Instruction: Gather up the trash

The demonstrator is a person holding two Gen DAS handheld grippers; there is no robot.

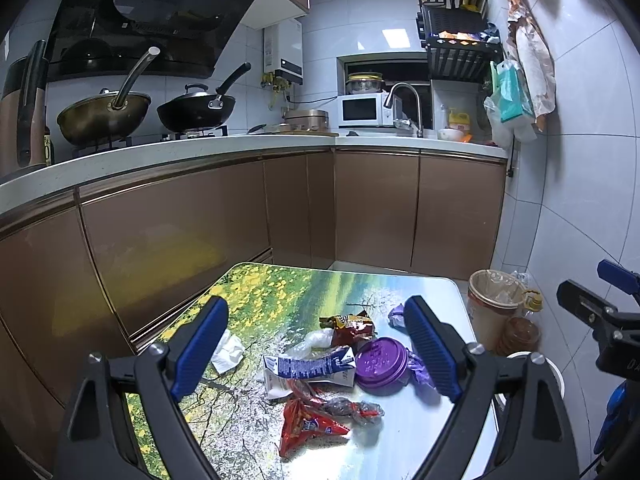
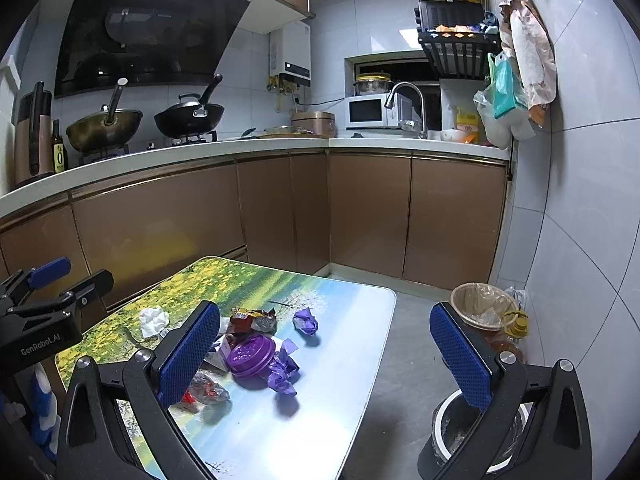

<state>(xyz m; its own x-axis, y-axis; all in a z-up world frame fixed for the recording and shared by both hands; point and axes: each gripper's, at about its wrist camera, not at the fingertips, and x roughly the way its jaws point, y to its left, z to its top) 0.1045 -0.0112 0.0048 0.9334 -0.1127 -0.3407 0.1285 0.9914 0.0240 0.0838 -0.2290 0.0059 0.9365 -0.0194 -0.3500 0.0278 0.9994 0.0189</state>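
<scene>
Trash: wrappers [image 1: 312, 424], purple lid [image 1: 380, 362], tissue [image 1: 228, 350], heaped mid-table [image 1: 440, 292] for collection. Left gripper [image 1: 316, 350] and right gripper [image 2: 324, 354]: fingers wide apart, empty, poised above. Bin [image 2: 476, 436] on floor beside table.

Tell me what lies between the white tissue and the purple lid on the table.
In the left wrist view, between the white tissue and purple lid lies a flattened blue-and-white carton, touching the lid.

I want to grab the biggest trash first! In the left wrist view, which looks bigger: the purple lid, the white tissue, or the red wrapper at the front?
1. Red wrapper, though it lies nearest the camera.
2. Purple lid.
3. White tissue.
</scene>
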